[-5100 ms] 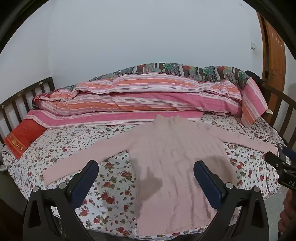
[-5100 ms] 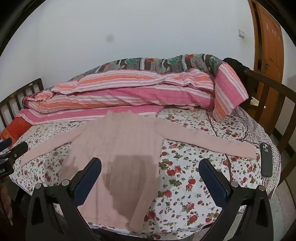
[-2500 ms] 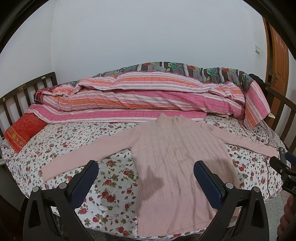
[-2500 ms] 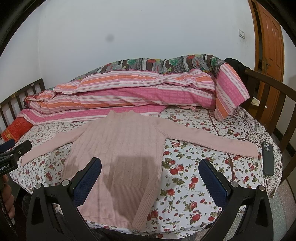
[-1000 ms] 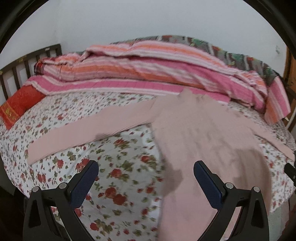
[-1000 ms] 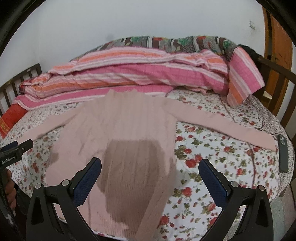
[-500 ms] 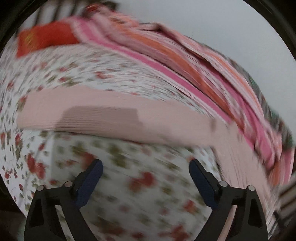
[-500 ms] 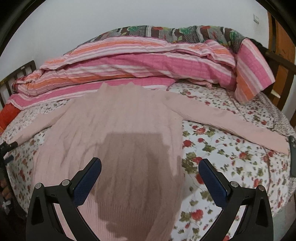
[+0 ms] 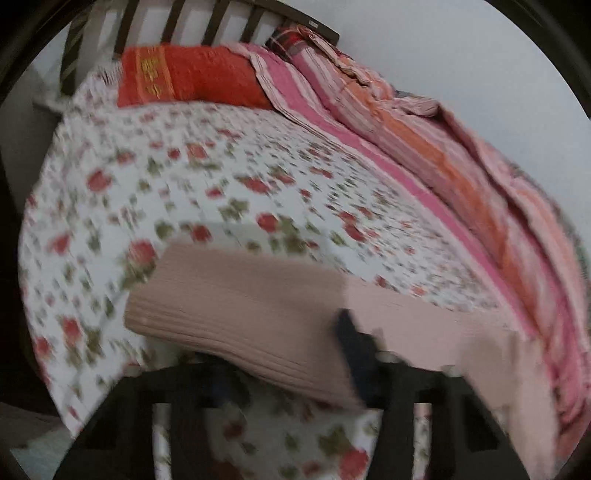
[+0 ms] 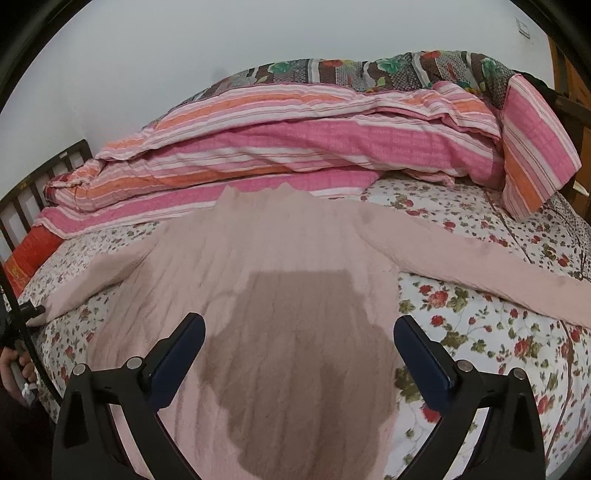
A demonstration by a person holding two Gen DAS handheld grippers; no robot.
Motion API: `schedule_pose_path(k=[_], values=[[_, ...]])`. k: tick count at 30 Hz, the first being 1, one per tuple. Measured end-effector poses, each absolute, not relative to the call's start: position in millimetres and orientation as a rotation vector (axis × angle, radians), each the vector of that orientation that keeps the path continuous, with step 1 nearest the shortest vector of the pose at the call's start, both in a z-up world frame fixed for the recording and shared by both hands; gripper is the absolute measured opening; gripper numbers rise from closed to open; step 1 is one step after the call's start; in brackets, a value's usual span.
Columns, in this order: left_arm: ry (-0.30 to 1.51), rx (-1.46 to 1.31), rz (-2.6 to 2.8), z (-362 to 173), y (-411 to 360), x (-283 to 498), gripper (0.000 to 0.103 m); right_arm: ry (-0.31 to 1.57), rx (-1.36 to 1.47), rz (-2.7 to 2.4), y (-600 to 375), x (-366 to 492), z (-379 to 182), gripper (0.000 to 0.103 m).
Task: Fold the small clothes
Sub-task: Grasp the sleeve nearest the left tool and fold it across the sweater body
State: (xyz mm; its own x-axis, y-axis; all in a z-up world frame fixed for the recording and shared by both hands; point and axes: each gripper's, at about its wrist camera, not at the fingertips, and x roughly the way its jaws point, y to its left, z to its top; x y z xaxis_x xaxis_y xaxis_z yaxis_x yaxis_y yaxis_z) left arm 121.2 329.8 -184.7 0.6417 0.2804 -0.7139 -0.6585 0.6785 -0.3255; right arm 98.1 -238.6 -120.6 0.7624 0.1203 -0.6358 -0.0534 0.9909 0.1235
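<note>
A pale pink knit sweater (image 10: pixel 280 266) lies flat on the flowered bed sheet (image 10: pixel 480 325), both sleeves spread out. My right gripper (image 10: pixel 297 349) is open and empty, hovering over the sweater's body. In the blurred left wrist view my left gripper (image 9: pixel 288 365) is down at the cuff end of the left sleeve (image 9: pixel 236 314). The cuff lies over the gap between the jaws. One dark finger (image 9: pixel 351 350) shows beside the cloth; the other is hidden under it. I cannot tell whether the jaws grip the sleeve.
A striped pink and orange quilt (image 10: pixel 314 140) is heaped along the back of the bed. A red pillow (image 9: pixel 184 75) lies by the dark wooden headboard rails (image 9: pixel 192 22). The other sleeve (image 10: pixel 480 266) stretches toward the right bed edge.
My left gripper swung left and dropped onto the sleeve's cuff end, which now lies across its jaws. My right gripper moved in closer over the sweater's body.
</note>
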Motion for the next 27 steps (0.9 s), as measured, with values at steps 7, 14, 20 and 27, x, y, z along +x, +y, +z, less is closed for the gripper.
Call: schedule_pose_path(k=[7,14,20,27], values=[[0.624,-0.497,0.556,-142.0,299.8,140.2,0.006,0.691,0.102,0.059,-269.9,100.3,-122.4,0.100],[0.547,-0.326,0.350,-76.6,196.1,192.5,0.006,0.670,0.137,0.005,-315.0,97.0,-118.7,0.100],[0.552,-0.240,0.114,-51.8,77.4,249.3,0.006,0.653,0.181,-0.059,-355.1,91.8,-118.7,0.100],[0.613,-0.131,-0.138,-69.0,-71.2,285.1,0.006,0.669,0.194,-0.095,-377.9,87.9,-130.3,0.100]])
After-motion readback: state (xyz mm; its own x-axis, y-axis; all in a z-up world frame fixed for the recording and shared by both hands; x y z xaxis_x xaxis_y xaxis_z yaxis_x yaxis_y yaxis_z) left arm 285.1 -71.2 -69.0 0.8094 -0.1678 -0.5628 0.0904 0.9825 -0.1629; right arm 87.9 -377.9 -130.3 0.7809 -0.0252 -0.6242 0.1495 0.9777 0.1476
